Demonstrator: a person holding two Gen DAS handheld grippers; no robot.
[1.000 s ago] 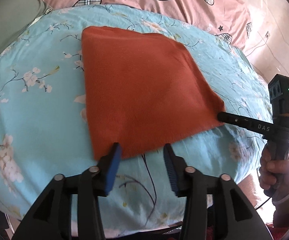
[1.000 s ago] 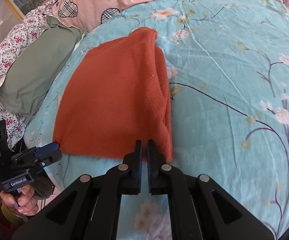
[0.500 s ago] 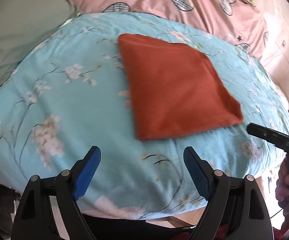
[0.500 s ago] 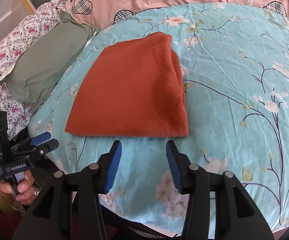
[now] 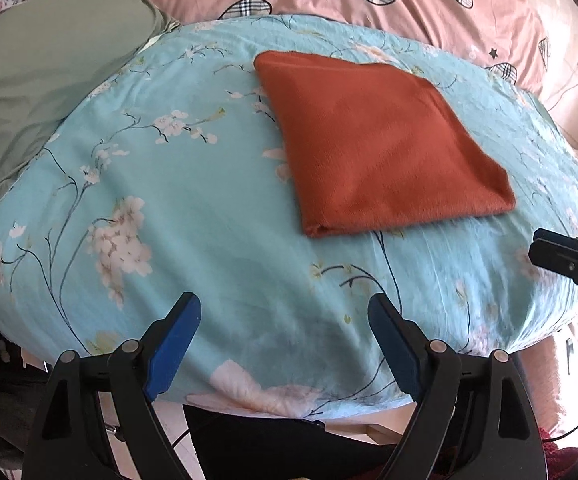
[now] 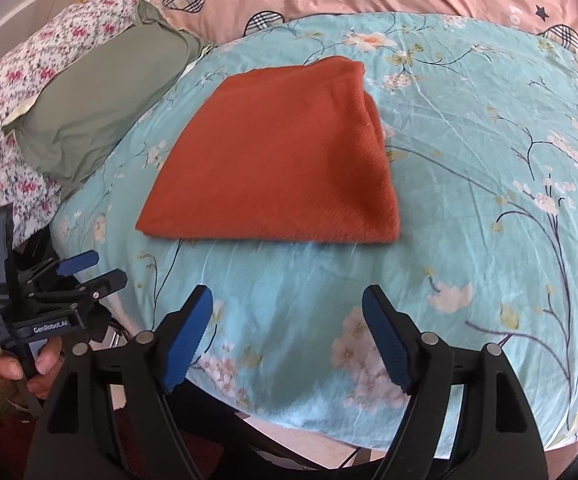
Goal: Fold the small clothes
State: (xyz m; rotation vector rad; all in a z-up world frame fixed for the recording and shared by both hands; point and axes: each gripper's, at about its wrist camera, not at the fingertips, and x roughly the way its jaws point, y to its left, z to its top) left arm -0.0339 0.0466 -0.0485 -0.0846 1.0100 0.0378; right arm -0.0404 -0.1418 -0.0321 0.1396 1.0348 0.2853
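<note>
A green pillow [image 6: 101,100] lies at the left edge of the floral blue sheet [image 6: 489,160]. The folded orange cloth [image 6: 285,160] rests flat mid-sheet, untouched. The left gripper [image 5: 285,332] and right gripper [image 6: 287,320] hover near the bed's front edge, their 2 jaws each spread wide, empty.

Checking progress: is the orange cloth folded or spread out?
Folded: the orange cloth lies flat on the bed, with doubled layers showing along its right edge.

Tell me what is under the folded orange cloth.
The orange cloth lies flat on the light blue floral sheet, which shows all around it. Whatever lies between its folded layers or directly beneath it is covered.
</note>
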